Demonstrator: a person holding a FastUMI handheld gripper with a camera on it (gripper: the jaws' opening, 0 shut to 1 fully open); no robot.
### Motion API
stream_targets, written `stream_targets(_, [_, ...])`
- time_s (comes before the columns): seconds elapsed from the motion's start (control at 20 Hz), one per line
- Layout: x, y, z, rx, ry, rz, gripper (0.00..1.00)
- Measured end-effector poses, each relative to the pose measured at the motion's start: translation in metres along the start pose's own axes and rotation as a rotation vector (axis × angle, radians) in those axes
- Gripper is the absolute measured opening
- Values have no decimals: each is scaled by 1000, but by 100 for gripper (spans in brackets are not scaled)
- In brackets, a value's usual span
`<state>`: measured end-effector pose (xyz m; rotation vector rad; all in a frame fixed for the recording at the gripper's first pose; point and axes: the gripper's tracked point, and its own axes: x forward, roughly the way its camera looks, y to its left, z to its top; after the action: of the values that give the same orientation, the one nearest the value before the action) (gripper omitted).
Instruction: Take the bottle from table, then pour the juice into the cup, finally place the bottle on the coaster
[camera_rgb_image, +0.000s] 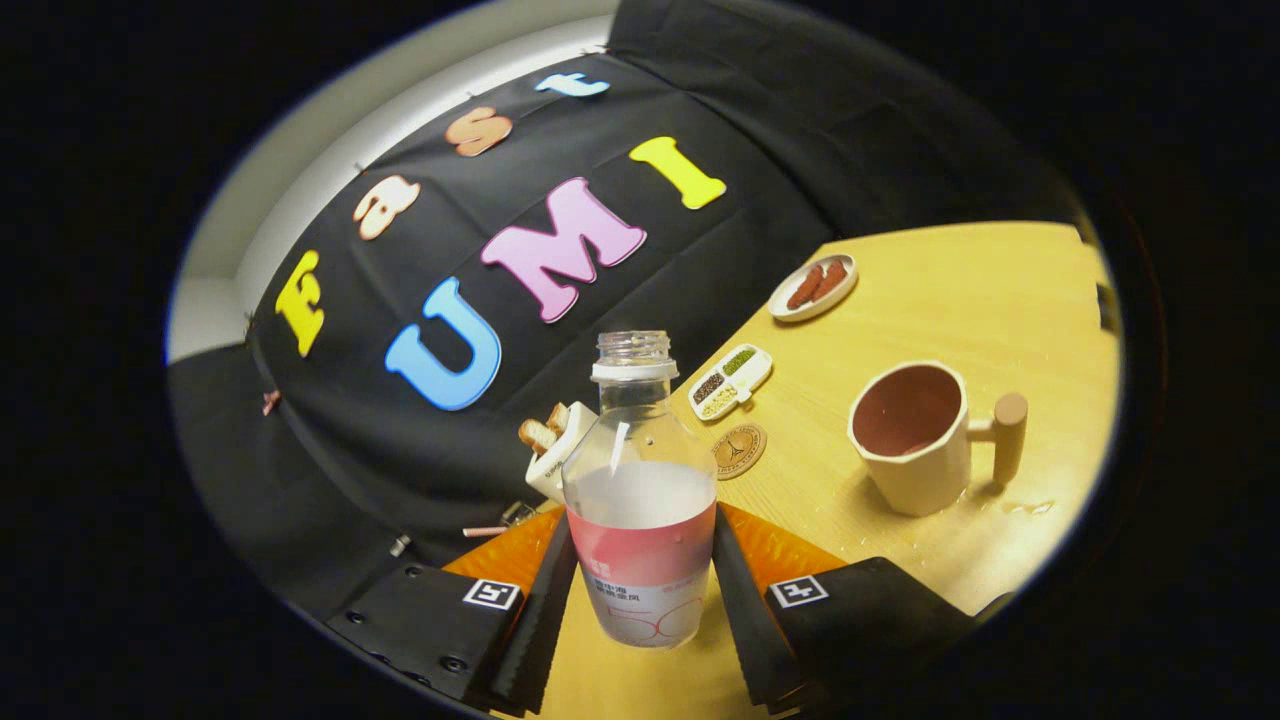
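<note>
Clear plastic formed the one bottle (640, 490), uncapped, with a pink and white label and pale liquid standing at about mid-height. It sat upright relative to the gripper (640, 590), clamped between two black ridged fingers (545, 610) that pressed on its left and right sides at label level. The whole view was tilted, the wooden table (960, 290) sloping up to the right, so the gripper was rolled to one side while it held the bottle above the near edge of the table.

One cream cup (915, 440) with a reddish inside and a wooden handle stood to the right of the bottle, apart from it, its mouth open and no liquid clearly visible within. A few wet drops lay on the table near its base. One round brown coaster (739, 450) lay just beyond the bottle's right shoulder, between bottle and cup, bare.

Farther off sat one white three-part dish (731, 381) holding green, dark and pale grains, and farther still one small plate (813, 288) with two reddish-brown pieces. Behind the bottle's left side stood one white holder (556, 455) with two toast-like pieces.
</note>
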<state>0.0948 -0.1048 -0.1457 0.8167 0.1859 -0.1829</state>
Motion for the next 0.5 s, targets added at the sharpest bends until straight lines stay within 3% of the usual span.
stream_targets(0.25, [-3, -17, 11, 324, -9, -9, 75])
stream_targets(0.5, [-2, -32, 18, 483, -21, -18, 75])
